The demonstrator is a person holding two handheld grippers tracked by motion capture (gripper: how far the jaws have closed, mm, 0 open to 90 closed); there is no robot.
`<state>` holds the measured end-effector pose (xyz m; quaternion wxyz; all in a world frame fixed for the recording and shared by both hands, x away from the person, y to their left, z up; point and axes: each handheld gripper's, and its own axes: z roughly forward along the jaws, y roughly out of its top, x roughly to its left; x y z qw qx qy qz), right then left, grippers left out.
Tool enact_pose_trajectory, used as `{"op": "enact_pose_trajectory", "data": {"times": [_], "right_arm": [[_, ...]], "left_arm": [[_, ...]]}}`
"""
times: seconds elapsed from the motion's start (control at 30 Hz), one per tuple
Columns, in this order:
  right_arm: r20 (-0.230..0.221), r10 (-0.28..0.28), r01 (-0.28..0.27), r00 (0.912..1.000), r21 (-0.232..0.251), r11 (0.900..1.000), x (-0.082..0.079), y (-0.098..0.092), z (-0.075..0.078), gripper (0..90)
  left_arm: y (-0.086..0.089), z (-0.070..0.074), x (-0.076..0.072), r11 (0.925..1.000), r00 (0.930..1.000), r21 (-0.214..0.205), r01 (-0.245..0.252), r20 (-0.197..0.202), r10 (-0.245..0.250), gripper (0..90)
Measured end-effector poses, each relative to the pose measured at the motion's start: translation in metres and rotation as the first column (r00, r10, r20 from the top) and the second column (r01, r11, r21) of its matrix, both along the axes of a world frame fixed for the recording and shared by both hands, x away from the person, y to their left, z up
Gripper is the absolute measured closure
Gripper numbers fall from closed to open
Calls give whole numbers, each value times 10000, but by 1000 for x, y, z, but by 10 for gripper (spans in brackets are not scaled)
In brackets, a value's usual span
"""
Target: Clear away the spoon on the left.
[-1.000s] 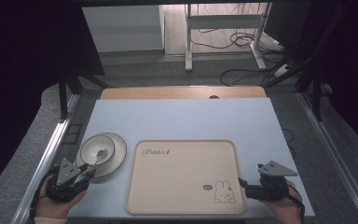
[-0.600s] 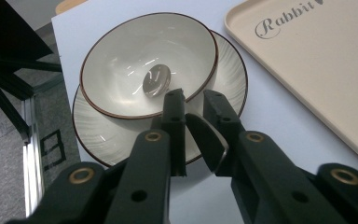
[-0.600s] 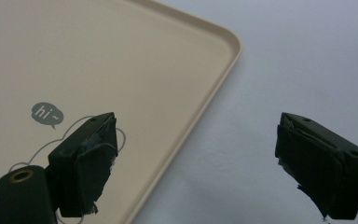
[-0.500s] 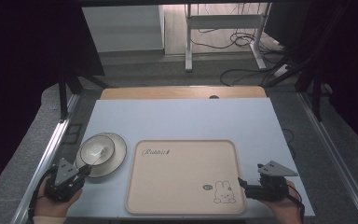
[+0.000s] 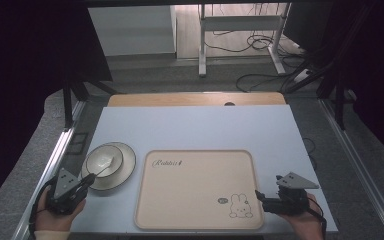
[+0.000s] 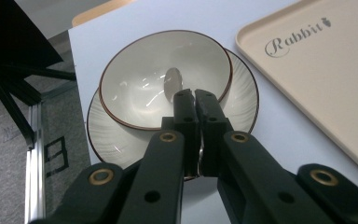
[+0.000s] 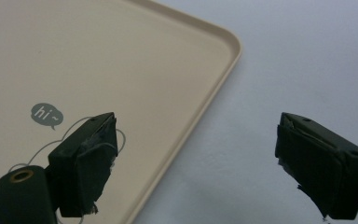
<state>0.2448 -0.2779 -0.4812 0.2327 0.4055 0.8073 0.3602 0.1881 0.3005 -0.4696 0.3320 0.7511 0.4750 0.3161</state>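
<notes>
My left gripper (image 5: 82, 184) sits at the lower left, by a bowl (image 5: 103, 160) on a plate (image 5: 125, 170). The tray (image 5: 195, 200) lies right of them. My right gripper (image 5: 260, 196) is at its lower right corner.

I see a white bowl (image 6: 163, 79) with a thin dark brown rim just ahead of my left tongs (image 6: 194, 100), which are black with brass rivets. White plate (image 6: 242, 100) under it, ribbed, same brown edge. Silver spoon (image 6: 172, 79) in the bowl. Beige tray (image 5: 195, 190) between both tongs: grey "Rabbit" script, grey "hi~" bubble, outlined rabbit. Pale blue table (image 5: 195, 127). My right tongs (image 7: 196, 163) are black.
</notes>
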Motion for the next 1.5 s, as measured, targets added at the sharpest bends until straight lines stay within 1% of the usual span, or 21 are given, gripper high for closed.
{"op": "enact_pose_trajectory", "data": {"times": [0.03,0.2,0.23,0.27,0.37,0.57,0.63,0.8,0.87,0.9,1.07,1.3,1.5], "right_arm": [[-5,-4,4,10000,8,10000,0,0,0,132],[-1,0,0,10000,6,10000,0,-1,0,132],[15,-6,6,10000,13,10000,0,-1,0,132],[22,-5,5,10000,13,10000,0,-1,0,132],[16,-2,2,10000,15,10000,0,0,0,132],[-10,-13,13,10000,0,10000,0,0,0,132],[-8,-15,15,10000,-10,10000,0,0,0,133],[-17,-13,13,10000,-7,10000,0,0,-1,134],[-18,-10,10,10000,-19,10000,0,0,-1,134],[-31,-18,18,10000,-10,10000,0,0,-1,134],[-13,-17,17,10000,-28,10000,0,0,-1,136],[-24,-10,10,10000,-53,10000,0,0,-1,137],[-24,-17,17,10000,-62,10000,0,0,-1,137]], "left_arm": [[1,1,-1,10000,10000,-84,3,50,-2,892],[1,3,-2,9998,9998,-191,-21,186,25,892],[1,4,-3,9997,9994,-234,-42,330,49,892],[1,4,-3,9997,9994,-234,-42,330,49,892],[2,7,-5,9994,9986,-340,-72,515,89,892],[4,10,-6,9986,9982,-518,-72,598,103,892],[7,12,-6,9969,9978,-781,-108,637,158,892],[10,14,-8,9954,9969,-950,-149,758,222,892],[10,16,-8,9945,9968,-1042,-93,779,175,892],[10,18,-9,9932,9967,-1166,-11,804,105,892],[9,23,-10,9915,9958,-1297,84,915,35,892],[7,33,-14,9858,9920,-1651,316,1260,-106,892],[4,39,-16,9830,9890,-1771,495,1460,-235,892]]}}
